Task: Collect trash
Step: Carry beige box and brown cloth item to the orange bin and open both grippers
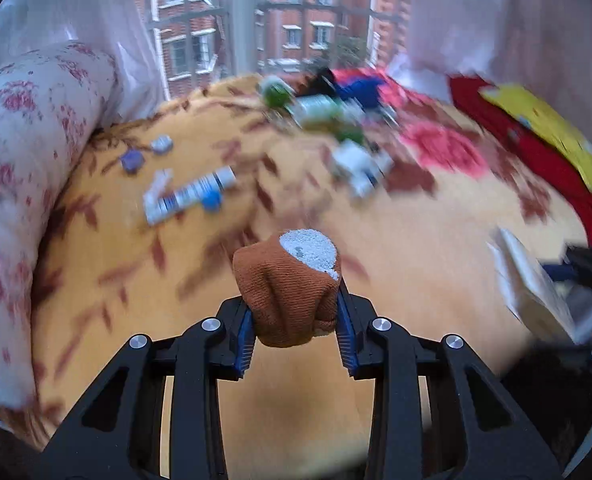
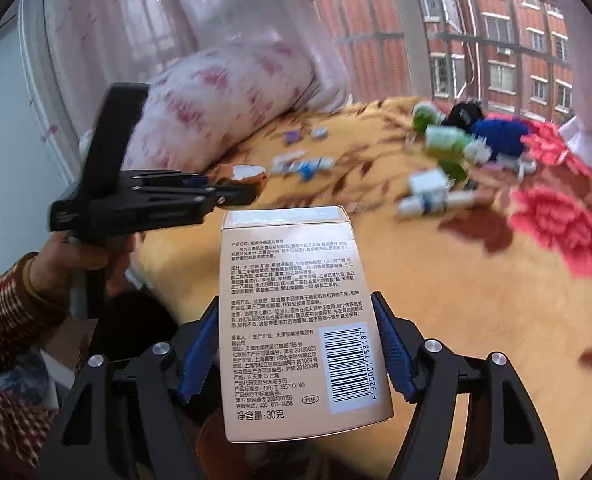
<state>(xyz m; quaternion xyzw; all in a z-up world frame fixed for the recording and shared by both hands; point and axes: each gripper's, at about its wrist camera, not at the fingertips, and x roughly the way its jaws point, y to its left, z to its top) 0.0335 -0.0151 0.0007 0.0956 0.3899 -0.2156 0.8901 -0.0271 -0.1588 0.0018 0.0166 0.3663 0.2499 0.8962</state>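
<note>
Both tongs loaded above the bed: left tongs (image 1: 296,326) pinch a brown wad (image 1: 288,292), right tongs (image 2: 297,354) pinch a small carton (image 2: 296,320).
Keep squeeze steady; soft knitted wad gives, stiff smooth card may slip. More litter (image 1: 188,196) on the fuzzy blanket (image 1: 415,248).

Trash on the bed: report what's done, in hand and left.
Done: no bin or collected pile shows, so nothing can be confirmed. In hand: the left gripper clamps a brown wad; the right gripper clamps a tan carton. Left: the tube, small packets and bottle pile on the blanket.
</note>
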